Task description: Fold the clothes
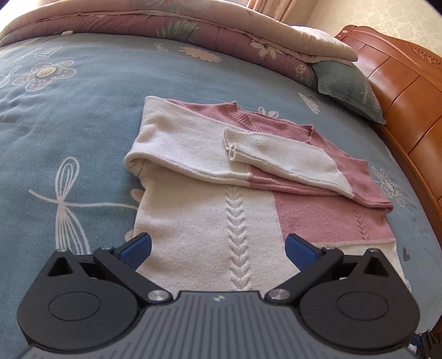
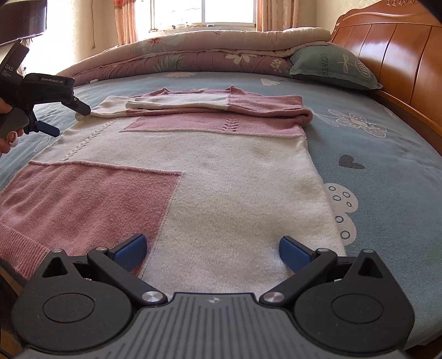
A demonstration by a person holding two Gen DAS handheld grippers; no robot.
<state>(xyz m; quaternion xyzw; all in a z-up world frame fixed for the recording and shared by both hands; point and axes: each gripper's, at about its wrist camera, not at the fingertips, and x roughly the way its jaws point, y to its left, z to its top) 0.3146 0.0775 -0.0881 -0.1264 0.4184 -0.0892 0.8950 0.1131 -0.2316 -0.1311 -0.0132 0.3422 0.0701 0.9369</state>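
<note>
Centrally, a pink-and-white sweater (image 2: pixel 221 171) lies flat on the bed (image 2: pixel 386 154), sleeves folded across its chest. Left gripper (image 1: pixel 218 247), "GenRobot.AI", and right gripper (image 2: pixel 212 250): jaws spread, empty. Pillow (image 2: pixel 331 66), upper right, reads "FLOWERS".

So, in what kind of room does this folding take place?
Most likely a bedroom in a home. The sweater lies on a bed with a blue flowered sheet, a wooden headboard stands at the right, and a folded quilt and a pillow lie under a curtained window.
</note>
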